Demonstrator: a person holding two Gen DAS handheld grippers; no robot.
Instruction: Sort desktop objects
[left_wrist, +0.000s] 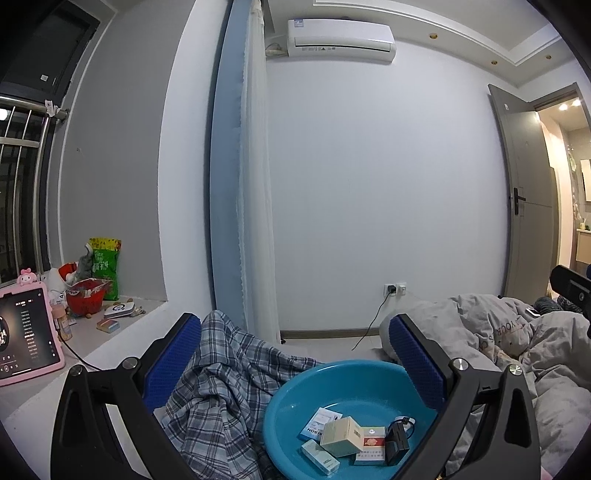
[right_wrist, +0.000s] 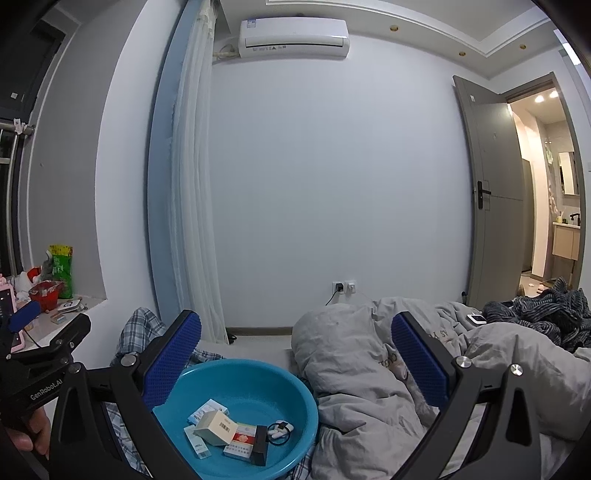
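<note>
A teal plastic basin (left_wrist: 332, 373) (right_wrist: 258, 373) sits on the bed and holds several small boxes: a beige box (left_wrist: 341, 435) (right_wrist: 216, 428), a red-and-white pack (left_wrist: 371, 446) (right_wrist: 242, 439), a black block (left_wrist: 397, 441) (right_wrist: 260, 445) and a coiled cable (right_wrist: 279, 432). My left gripper (left_wrist: 295, 350) is open above the basin, nothing between its blue pads. My right gripper (right_wrist: 295, 347) is open too, raised over the basin's right side and the grey duvet (right_wrist: 369, 369). The left gripper's body (right_wrist: 40, 350) shows at the left edge of the right wrist view, with a hand under it.
A plaid cloth (left_wrist: 221, 380) lies left of the basin. The window ledge at left carries a pink tablet (left_wrist: 26, 332), a red bucket (left_wrist: 86, 295), a green bag (left_wrist: 107, 266) and small items. A phone (right_wrist: 476, 318) and dark knit fabric (right_wrist: 546, 310) lie on the duvet. The door (right_wrist: 491, 192) stands ajar.
</note>
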